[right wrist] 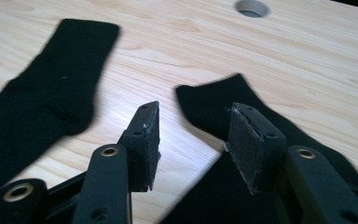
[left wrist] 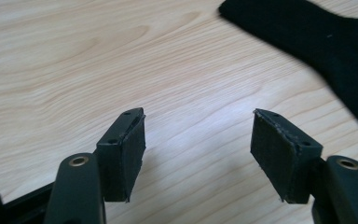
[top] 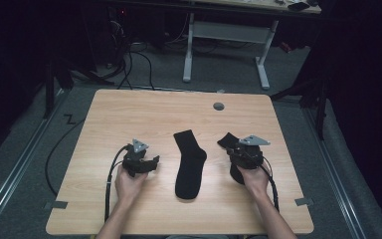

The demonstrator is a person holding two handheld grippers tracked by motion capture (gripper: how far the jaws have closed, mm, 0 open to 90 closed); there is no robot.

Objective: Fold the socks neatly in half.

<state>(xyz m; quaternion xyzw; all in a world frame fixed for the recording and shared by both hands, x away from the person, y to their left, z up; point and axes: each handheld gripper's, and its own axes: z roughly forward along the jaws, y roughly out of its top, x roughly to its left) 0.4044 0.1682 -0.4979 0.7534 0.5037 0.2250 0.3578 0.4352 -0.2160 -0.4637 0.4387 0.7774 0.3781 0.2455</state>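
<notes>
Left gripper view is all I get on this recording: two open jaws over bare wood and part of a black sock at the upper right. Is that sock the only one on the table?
Observer: No. A second sock lies under the right gripper, right of the middle sock.
Operator: Is the right gripper holding it?
Observer: No, its jaws stand open above it, pads clear of the fabric.
Operator: Is the middle sock laid out flat?
Observer: Yes, at full length on the table, cuff away from the person.
</notes>
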